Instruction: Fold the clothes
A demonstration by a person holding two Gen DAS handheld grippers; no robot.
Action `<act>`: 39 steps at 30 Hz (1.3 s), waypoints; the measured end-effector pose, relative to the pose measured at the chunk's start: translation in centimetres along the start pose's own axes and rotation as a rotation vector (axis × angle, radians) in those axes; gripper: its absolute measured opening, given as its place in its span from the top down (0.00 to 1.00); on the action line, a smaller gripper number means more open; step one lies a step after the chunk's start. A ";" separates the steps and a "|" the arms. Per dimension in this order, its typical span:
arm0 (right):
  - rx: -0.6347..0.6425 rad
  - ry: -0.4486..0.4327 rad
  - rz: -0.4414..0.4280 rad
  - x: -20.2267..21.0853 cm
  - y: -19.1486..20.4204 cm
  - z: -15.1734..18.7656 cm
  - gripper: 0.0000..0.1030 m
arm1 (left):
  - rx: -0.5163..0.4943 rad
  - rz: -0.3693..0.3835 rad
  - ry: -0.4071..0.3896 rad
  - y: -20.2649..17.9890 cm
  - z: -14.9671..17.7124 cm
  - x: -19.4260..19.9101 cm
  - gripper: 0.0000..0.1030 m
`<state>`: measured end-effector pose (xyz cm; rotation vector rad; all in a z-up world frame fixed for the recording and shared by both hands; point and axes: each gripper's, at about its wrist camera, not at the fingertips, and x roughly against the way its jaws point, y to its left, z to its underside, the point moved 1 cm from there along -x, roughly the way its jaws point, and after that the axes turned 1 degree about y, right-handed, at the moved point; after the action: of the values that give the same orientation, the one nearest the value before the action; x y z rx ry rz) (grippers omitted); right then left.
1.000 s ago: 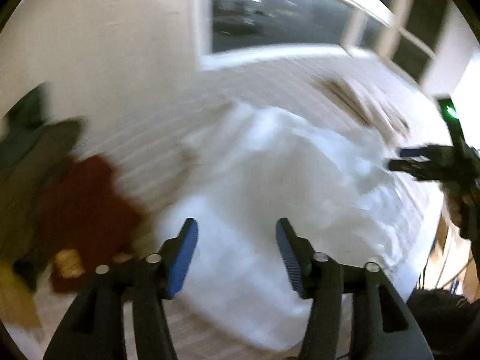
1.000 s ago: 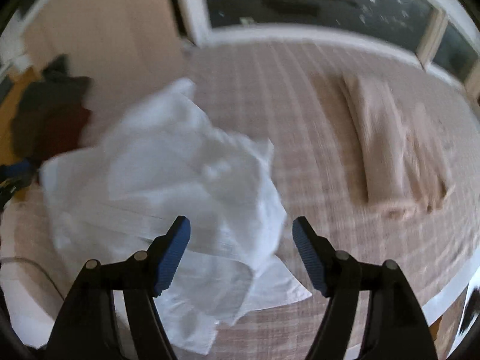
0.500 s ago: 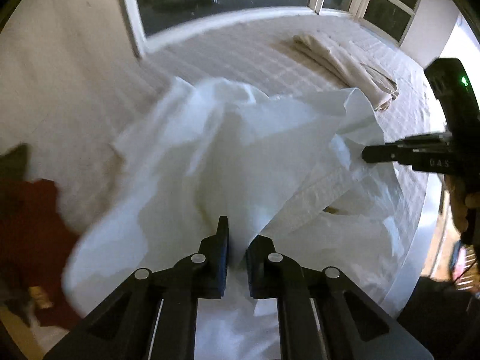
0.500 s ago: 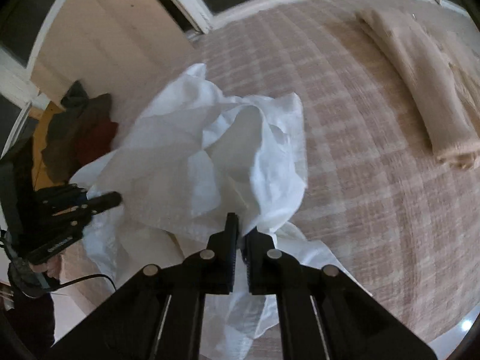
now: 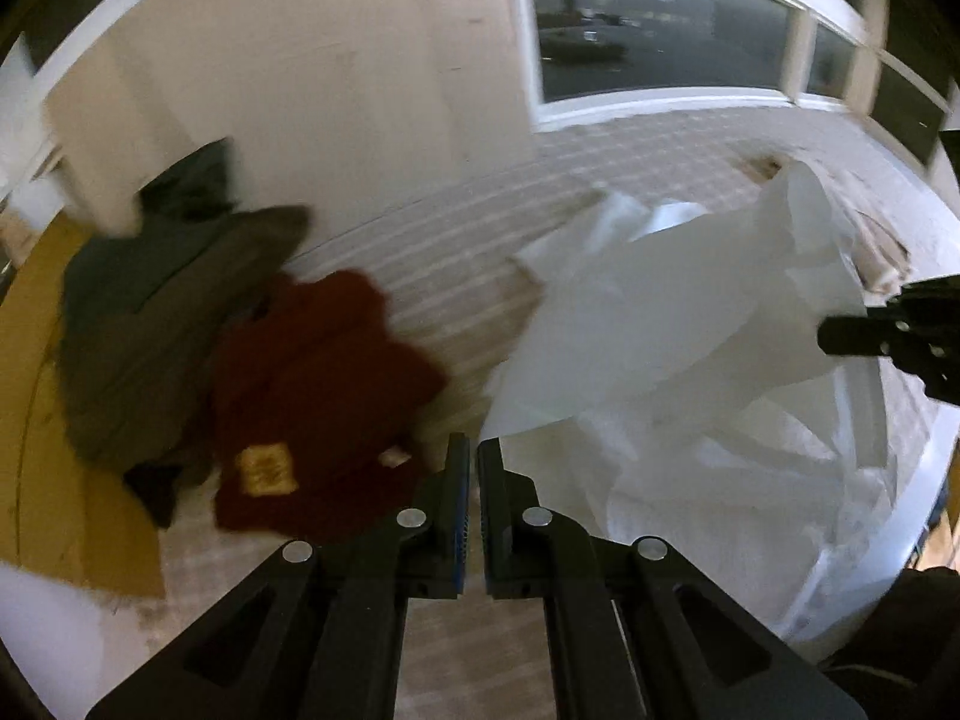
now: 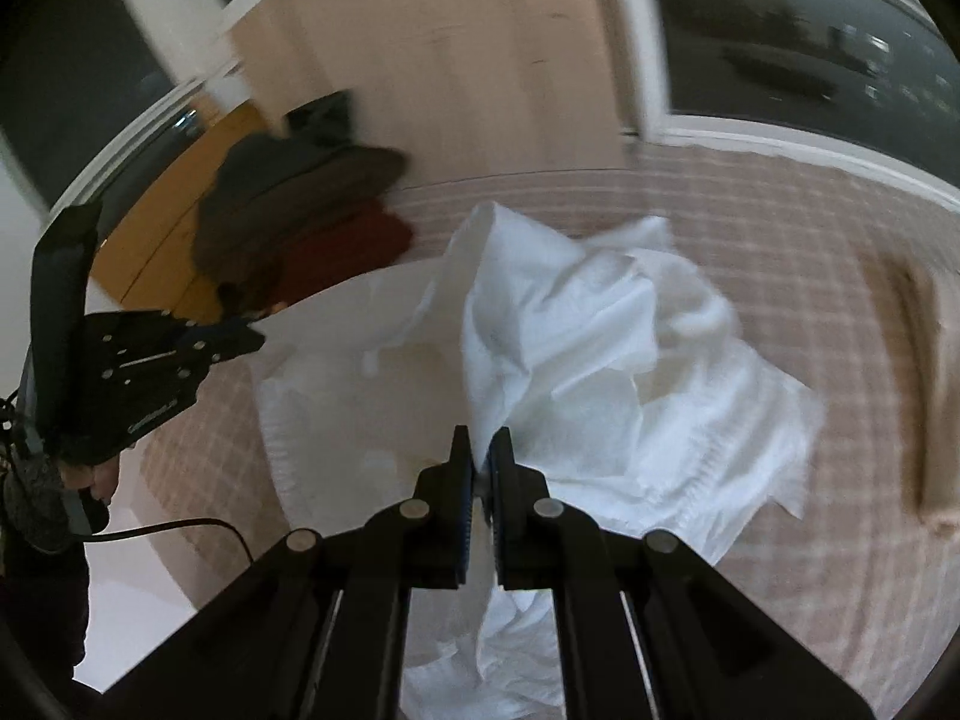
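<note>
On the checked bed (image 6: 780, 252) the white garment (image 6: 576, 348) sits bunched, part lifted: right gripper (image 6: 480, 459) pinches an edge, left gripper (image 5: 469, 450) looks closed on a corner, probably to spread it flat. Dark pile (image 5: 180, 324) waits beside.

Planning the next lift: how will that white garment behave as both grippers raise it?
Probably floppy: the white garment hangs in loose creases from the right gripper. Likely light, since its thin fabric billows. It may slip, as only an edge sits at the left gripper.
</note>
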<state>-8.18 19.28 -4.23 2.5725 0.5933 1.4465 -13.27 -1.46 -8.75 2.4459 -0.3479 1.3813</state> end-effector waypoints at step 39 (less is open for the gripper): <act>-0.313 0.145 0.181 -5.8 -17.7 2.2 0.43 | -0.280 0.065 -0.030 -11.8 -5.6 -2.8 0.96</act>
<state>-13.84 33.32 -15.32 2.3391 0.1339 1.6421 -14.87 11.67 -10.21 2.2443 -0.5906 1.2295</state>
